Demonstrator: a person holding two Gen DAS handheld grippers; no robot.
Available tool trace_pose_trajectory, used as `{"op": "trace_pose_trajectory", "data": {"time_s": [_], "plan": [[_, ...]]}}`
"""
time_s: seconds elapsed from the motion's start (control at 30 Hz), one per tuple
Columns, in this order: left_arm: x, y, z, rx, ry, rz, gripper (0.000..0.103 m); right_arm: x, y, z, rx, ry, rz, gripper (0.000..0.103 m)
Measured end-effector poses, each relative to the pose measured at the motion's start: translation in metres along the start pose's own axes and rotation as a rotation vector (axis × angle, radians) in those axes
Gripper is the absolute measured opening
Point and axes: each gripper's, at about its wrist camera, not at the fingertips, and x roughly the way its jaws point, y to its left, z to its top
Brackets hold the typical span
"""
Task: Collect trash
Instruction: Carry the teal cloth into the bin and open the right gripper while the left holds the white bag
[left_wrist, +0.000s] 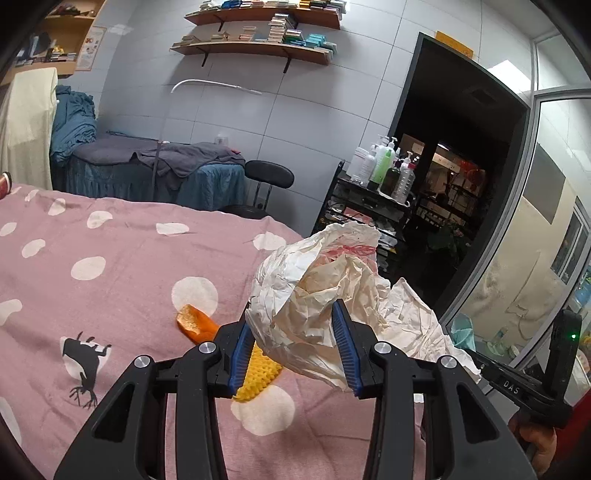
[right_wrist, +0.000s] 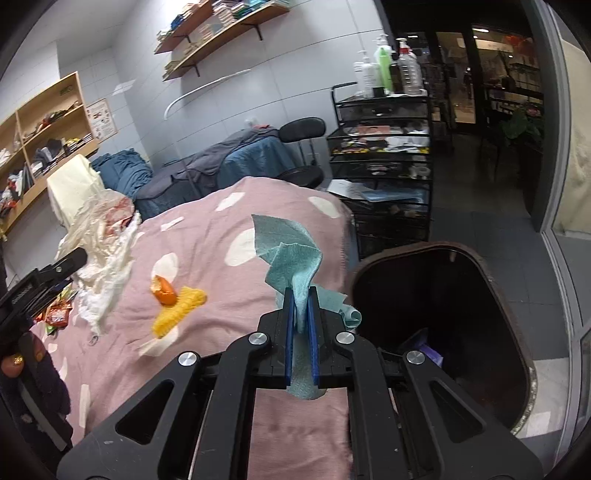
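Item 1. Right gripper (right_wrist: 303, 317): jaws nearly together, pinching a teal cloth wipe (right_wrist: 291, 251) by its lower fold. The wipe stands up above the pads and a tail hangs below them. Judged light, soft and limp; it should drop freely once released, though a fold may cling to the ribbed pads.

Item 2. Left gripper (left_wrist: 295, 343): jaws spread wide around a crumpled paper wrapper (left_wrist: 317, 295), white with a pink-red stain. Both pads press into its creased sides. Judged very light, springy and crushable; a hold at the dense middle of the wad seems safer than on the loose flaps trailing to the right.

Item 3. Orange peel (right_wrist: 164, 290) and yellow knitted piece (right_wrist: 179, 310): lying touching each other on the pink spotted bedspread (right_wrist: 221, 240), not yet collected. The peel looks stiff and curled, best pinched across its rim; the knit is soft and takes a grip anywhere.

Item 4. Dark bin (right_wrist: 436, 306): open-mouthed, on the floor just beside the bed's edge, directly right of the right gripper. A short, unobstructed path over the rim, by appearance.

Item 5. Black wire trolley (right_wrist: 380, 155): beyond the bin, near the bed's far corner; limits room on that side.
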Motion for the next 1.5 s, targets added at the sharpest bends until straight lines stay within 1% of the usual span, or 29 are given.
{"op": "trace_pose_trajectory", "data": {"time_s": [0.2, 0.37, 0.47, 0.63, 0.7, 0.73, 0.77, 0.83, 1.0, 1.07, 1.13, 1.23, 1.33, 1.5], "plan": [[0.004, -0.02, -0.009, 0.013, 0.017, -0.043, 0.041, 0.002, -0.038, -0.006, 0.057, 0.009, -0.112, 0.008], [0.009, -0.037, -0.016, 0.033, 0.036, -0.071, 0.041, 0.018, -0.076, -0.014, 0.126, 0.062, -0.187, 0.008], [0.012, -0.046, -0.02, 0.043, 0.05, -0.083, 0.041, 0.03, -0.091, -0.02, 0.151, 0.096, -0.215, 0.008], [0.019, -0.056, -0.026, 0.047, 0.075, -0.106, 0.041, 0.046, -0.111, -0.033, 0.195, 0.147, -0.236, 0.009], [0.022, -0.059, -0.027, 0.05, 0.084, -0.111, 0.041, 0.053, -0.117, -0.039, 0.215, 0.172, -0.232, 0.017], [0.023, -0.061, -0.028, 0.052, 0.087, -0.111, 0.041, 0.054, -0.119, -0.042, 0.223, 0.179, -0.232, 0.03], [0.024, -0.063, -0.029, 0.054, 0.092, -0.111, 0.041, 0.054, -0.122, -0.043, 0.233, 0.179, -0.235, 0.049], [0.027, -0.065, -0.03, 0.059, 0.101, -0.114, 0.041, 0.051, -0.123, -0.046, 0.242, 0.155, -0.24, 0.066], [0.035, -0.077, -0.034, 0.078, 0.123, -0.129, 0.041, 0.04, -0.124, -0.049, 0.242, 0.124, -0.239, 0.072], [0.037, -0.083, -0.035, 0.096, 0.128, -0.133, 0.041, 0.032, -0.124, -0.048, 0.242, 0.098, -0.248, 0.076], [0.04, -0.09, -0.036, 0.113, 0.133, -0.137, 0.042, 0.025, -0.121, -0.046, 0.24, 0.075, -0.256, 0.078], [0.046, -0.1, -0.038, 0.146, 0.144, -0.138, 0.042, 0.012, -0.119, -0.04, 0.231, 0.035, -0.275, 0.08], [0.054, -0.109, -0.041, 0.178, 0.158, -0.136, 0.042, -0.002, -0.118, -0.033, 0.227, -0.014, -0.306, 0.083], [0.066, -0.126, -0.046, 0.231, 0.184, -0.133, 0.042, -0.025, -0.119, -0.023, 0.221, -0.094, -0.359, 0.087]]}}
